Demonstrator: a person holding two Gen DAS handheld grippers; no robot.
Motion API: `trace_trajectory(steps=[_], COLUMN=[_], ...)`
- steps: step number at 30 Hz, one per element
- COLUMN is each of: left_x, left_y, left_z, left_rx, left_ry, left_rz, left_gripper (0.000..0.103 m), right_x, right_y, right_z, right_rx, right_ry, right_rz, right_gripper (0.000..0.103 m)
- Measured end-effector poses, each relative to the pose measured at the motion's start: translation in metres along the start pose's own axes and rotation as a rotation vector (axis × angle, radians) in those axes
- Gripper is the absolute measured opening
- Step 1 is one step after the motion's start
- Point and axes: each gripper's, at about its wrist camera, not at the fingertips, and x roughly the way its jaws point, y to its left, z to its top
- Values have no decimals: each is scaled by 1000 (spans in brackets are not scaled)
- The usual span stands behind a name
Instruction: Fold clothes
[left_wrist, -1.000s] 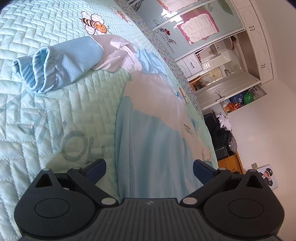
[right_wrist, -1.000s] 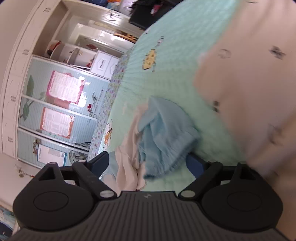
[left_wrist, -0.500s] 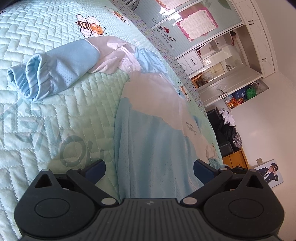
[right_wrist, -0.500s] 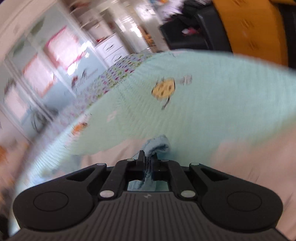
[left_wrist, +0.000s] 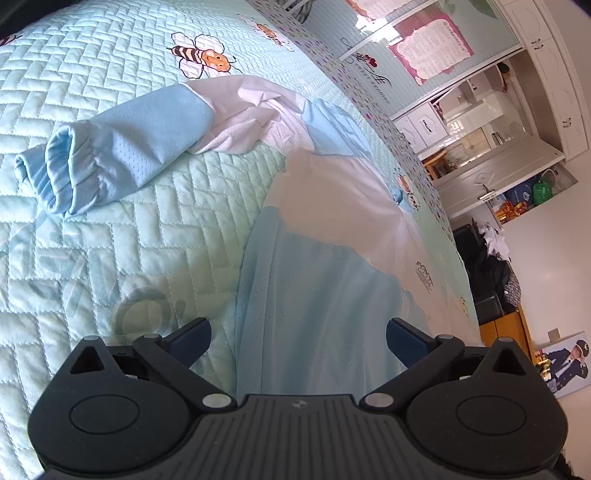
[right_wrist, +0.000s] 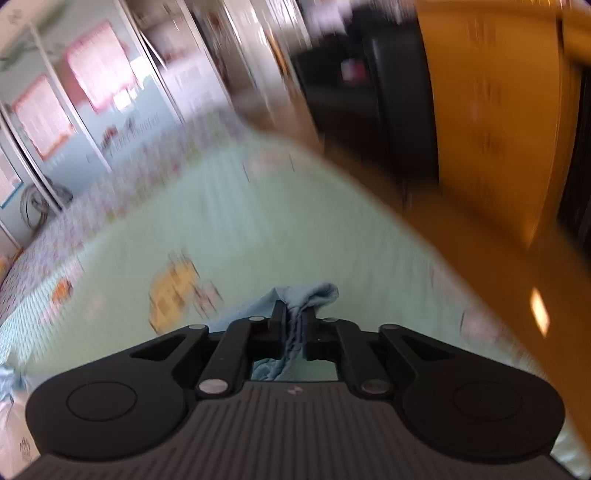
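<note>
Fabric of the blue-and-white garment (left_wrist: 317, 280) lies on the bed (left_wrist: 110, 229) between the spread left gripper (left_wrist: 297, 334); the right gripper (right_wrist: 294, 317), jaws easing apart, pinches its blue sleeve (right_wrist: 310, 295).

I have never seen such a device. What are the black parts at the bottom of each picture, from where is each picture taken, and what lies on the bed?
There is no robot here. A person holds one pair of tongs in each hand, and a wide-angle camera on each looks forward along its two fingers. The black parts are the tongs themselves.

In the left camera's picture, the left tongs stand open above a light blue and white garment spread on the quilted green bedspread. One blue sleeve lies out to the side.

The right camera's picture is blurred. The right tongs pinch a fold of light blue cloth; their jaws are opening slightly, with the cloth between them.
</note>
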Motion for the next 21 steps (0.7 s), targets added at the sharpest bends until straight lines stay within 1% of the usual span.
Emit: trace_trajectory(steps=[1, 2, 3, 4, 5, 6, 7, 8, 9, 11, 12, 13, 14, 15, 16, 17, 18, 19, 20, 21], left_x=[0, 0, 0, -1, -2, -3, -4, -5, -6, -6, -5, -4, -3, -3, -4, -8, -12, -19, -25, -32], left_y=[-1, -3, -5, -9, -12, -14, -17, -18, -19, -20, -20, -20, -19, -19, -19, -19, -19, -19, -18, -16], left_z=[1, 1, 1, 1, 2, 3, 3, 4, 4, 4, 3, 2, 1, -1, -2, -3, -4, -4, -3, -1], left_rx=[-3, -2, 7, 20, 29, 37, 44, 44, 43, 43, 40, 37, 35, 34, 36, 41, 46, 56, 65, 73], left_ry=[-1, 1, 3, 5, 3, 0, -3, -10, -14, -19, -18, -16, -13, -11, -12, -17, -25, -40, -55, -72], left_rz=[9, 18, 28, 35, 35, 34, 32, 26, 19, 9, 5, 2, 1, 0, -1, -2, -2, -4, -3, -2], left_gripper=[101, 101, 101, 101, 101, 101, 101, 101, 101, 101, 101, 101, 101, 101, 101, 101, 101, 101, 101, 101], right_x=[6, 8, 4, 0, -8, -18, -27, -36, -45, -57, -60, -61, -59, -54, -47, -43, -46, -56, -70, -85], right_y=[-5, -12, -21, -31, -40, -46, -50, -50, -50, -44, -40, -38, -37, -39, -44, -50, -55, -54, -46, -34], right_z=[-6, -11, -13, -15, -15, -15, -15, -12, -11, -11, -13, -17, -22, -27, -32, -36, -39, -44, -50, -58], right_rx=[11, 40, 101, 170, 239, 281, 303, 288, 270, 236, 214, 203, 209, 223, 253, 292, 342, 380, 373, 334], right_ry=[8, -1, -41, -80, -120, -163, -200, -220, -225, -208, -184, -156, -118, -76, -30, -7, -22, -59, -107, -151], right_rz=[10, 28, 60, 85, 86, 68, 49, 31, 21, 34, 53, 76, 102, 120, 109, 64, -5, -75, -115, -102], right_gripper=[20, 20, 23, 33, 38, 42, 43, 44, 48, 50, 54, 65, 72, 75, 72, 64, 37, 27, 29, 30])
